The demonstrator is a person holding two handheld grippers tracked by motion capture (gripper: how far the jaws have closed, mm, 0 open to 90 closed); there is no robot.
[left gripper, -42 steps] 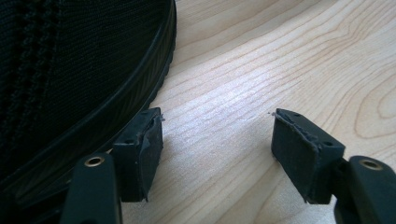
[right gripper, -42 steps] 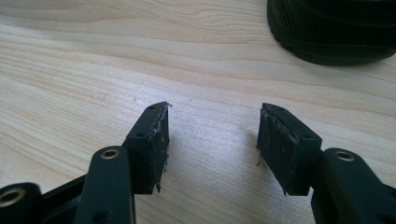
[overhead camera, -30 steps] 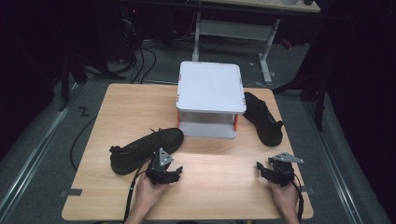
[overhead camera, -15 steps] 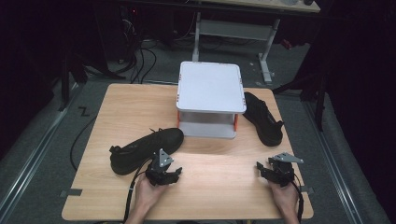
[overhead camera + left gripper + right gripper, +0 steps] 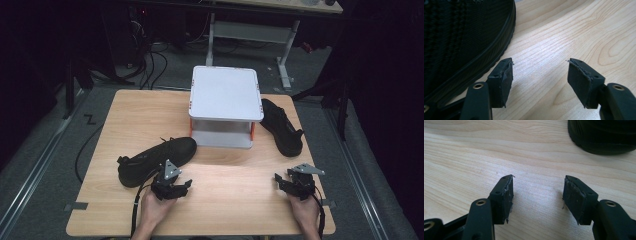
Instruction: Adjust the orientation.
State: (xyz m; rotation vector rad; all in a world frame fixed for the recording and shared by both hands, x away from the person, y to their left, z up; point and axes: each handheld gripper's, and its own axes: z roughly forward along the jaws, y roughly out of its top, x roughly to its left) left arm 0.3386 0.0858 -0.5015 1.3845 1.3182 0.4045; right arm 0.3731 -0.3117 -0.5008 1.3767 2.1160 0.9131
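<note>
A black shoe (image 5: 155, 160) lies on its side at the front left of the wooden table (image 5: 150, 110). My left gripper (image 5: 175, 186) sits just in front of its toe end. In the left gripper view the shoe's sole (image 5: 461, 37) is left of the left gripper (image 5: 539, 66). Its jaws have just been closing a little and stand open over bare wood, with nothing between them. A second black shoe (image 5: 282, 127) lies at the right, beside a white stand (image 5: 225, 107). My right gripper (image 5: 290, 182) is open near the front right edge. In its own view the right gripper (image 5: 538, 182) is empty, with that shoe (image 5: 601, 135) ahead.
The white stand has orange corner posts and a shelf gap underneath, and it occupies the middle back of the table. Cables trail from both grippers toward the front edge. Dark floor, cables and a desk frame surround the table.
</note>
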